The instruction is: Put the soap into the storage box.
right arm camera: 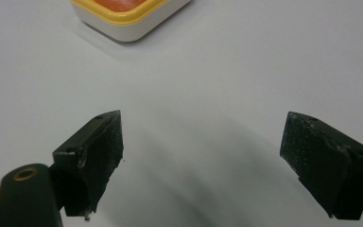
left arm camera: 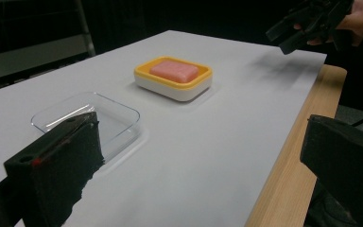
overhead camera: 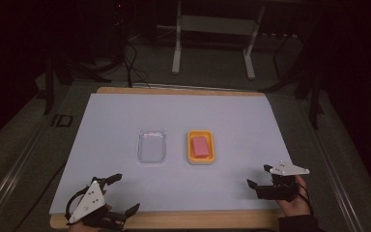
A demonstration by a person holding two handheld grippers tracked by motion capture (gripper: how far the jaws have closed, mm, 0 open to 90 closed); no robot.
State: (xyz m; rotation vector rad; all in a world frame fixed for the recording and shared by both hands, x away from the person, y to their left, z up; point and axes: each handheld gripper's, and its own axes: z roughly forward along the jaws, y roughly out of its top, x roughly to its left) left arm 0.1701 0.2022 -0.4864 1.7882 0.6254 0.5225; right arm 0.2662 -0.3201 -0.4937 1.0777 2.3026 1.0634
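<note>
In the high view, a white sheet [overhead camera: 174,121] is lying on the wooden counter [overhead camera: 174,91] and is covering almost all of it. Near the middle of the sheet, a clear plastic tray [overhead camera: 152,146] is sitting just beside a yellow soap dish [overhead camera: 201,147], and the two are not touching. A pink soap bar [overhead camera: 200,147] is lying inside the dish. The left claw [overhead camera: 123,193] is hovering at the near left corner of the sheet, held by the person's left hand [overhead camera: 107,209], and its jaws are standing wide apart with nothing between them. The right claw [overhead camera: 258,176] is staying at the near right side, held by the right hand [overhead camera: 294,200], and its jaws are also apart and holding nothing. Both claws are well apart from the tray and the dish.

In the left gripper view, the two black jaws are rising from the bottom corners, far from each other. The clear tray [left arm camera: 87,116] is lying just behind the left jaw, and the yellow dish [left arm camera: 174,80] with the pink bar [left arm camera: 174,71] is sitting farther away. The other claw [left arm camera: 293,35] is showing at the top right, above the sheet's edge.

In the right gripper view, the jaws are spreading wide over the bare white sheet [right arm camera: 208,85]. A corner of the yellow dish [right arm camera: 123,19] is showing at the top.
</note>
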